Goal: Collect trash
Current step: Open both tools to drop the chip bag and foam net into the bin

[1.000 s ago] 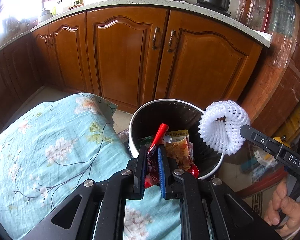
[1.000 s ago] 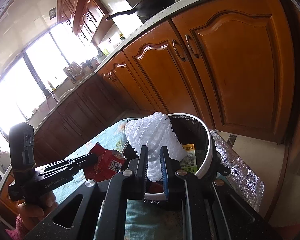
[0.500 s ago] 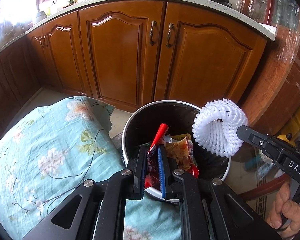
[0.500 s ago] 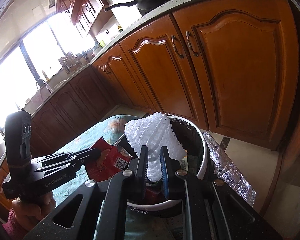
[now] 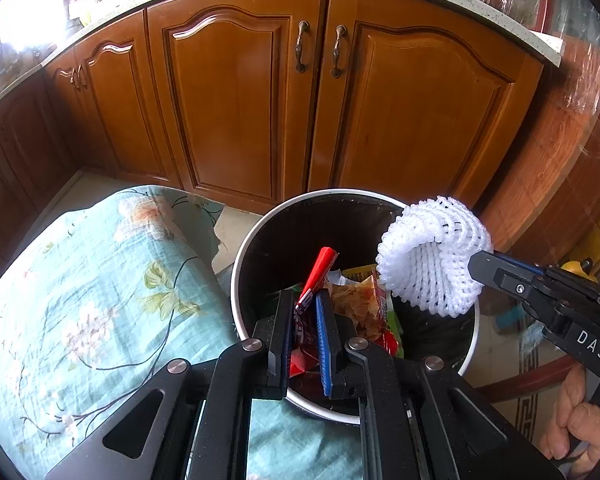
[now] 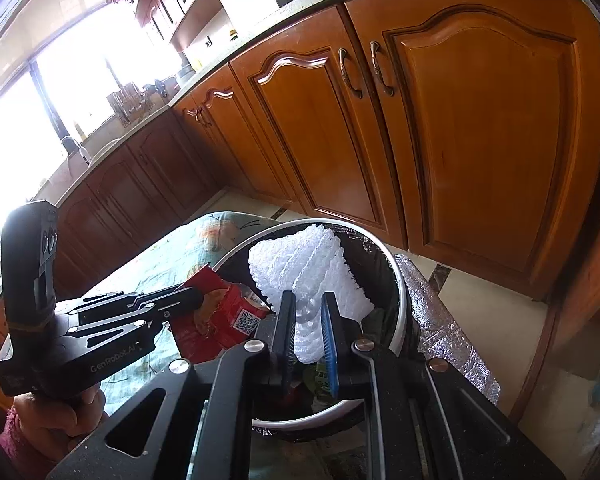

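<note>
White foam netting [image 6: 312, 276] sits clamped in the right gripper [image 6: 309, 320] above the bin [image 5: 244, 264]; over the bin's near rim the left gripper [image 5: 304, 316] pinches a red wrapper [image 5: 316, 276].

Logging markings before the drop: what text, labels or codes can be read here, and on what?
"DAS": white letters on the black right gripper body, left wrist view.
"GenRobot.AI": faint lettering on the black left gripper body, right wrist view.
QR code, no legible words: on the crumpled red snack wrapper.
Print on the wrapper in the round white-rimmed bin: too blurred.
</note>
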Tool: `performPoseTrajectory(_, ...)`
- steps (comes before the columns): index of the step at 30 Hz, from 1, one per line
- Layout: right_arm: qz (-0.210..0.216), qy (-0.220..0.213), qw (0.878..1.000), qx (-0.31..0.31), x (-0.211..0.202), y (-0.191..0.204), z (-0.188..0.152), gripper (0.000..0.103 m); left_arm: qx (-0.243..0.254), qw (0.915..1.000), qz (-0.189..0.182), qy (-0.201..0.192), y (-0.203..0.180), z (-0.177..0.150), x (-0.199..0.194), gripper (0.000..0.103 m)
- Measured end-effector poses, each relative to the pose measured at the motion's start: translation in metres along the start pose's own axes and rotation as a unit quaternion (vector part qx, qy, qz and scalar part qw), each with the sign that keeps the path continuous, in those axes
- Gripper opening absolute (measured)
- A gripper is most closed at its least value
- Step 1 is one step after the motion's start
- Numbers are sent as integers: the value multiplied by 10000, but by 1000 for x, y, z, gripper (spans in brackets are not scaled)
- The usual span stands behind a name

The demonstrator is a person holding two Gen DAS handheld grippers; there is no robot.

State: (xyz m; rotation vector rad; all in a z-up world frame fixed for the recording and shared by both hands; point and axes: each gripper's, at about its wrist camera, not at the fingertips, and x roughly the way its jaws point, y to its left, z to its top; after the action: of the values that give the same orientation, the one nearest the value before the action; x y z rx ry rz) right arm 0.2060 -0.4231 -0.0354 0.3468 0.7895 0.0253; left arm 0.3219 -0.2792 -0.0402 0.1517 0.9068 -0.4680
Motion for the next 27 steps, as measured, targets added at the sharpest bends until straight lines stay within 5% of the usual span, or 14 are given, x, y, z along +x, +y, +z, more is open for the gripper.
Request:
performPoseTrajectory(8,-80,164,9998,-37,8,1,-1,16,-17,10000,-42,77,3,4,3,12)
performPoseTrajectory(12,-126,216,9997,-56,11,1,1,19,17,9999,-55,86,2,5,2,21)
performPoseTrajectory(14,-122,206,9997,-39,10,0,2,27,11,10000,-57,50,1,3,0,29)
performPoseTrajectory(16,-73,169,9998,-13,8,-1,2,47,-8,10000,-70,-5,1,2,-5,44)
performPoseTrajectory(18,-82,93,9999,11,3,-1,1,51,-35,10000,-59,-66,2,-1,-10,51)
performPoseTrajectory(23,46,-80,9998,152,-10,-1,-3,63,-240,9996,-68,-127,13,-12,-24,58)
performPoseTrajectory(27,236,-298,9991,200,-24,7,-11,90,-529,9983,-59,-252,24,-29,-41,72)
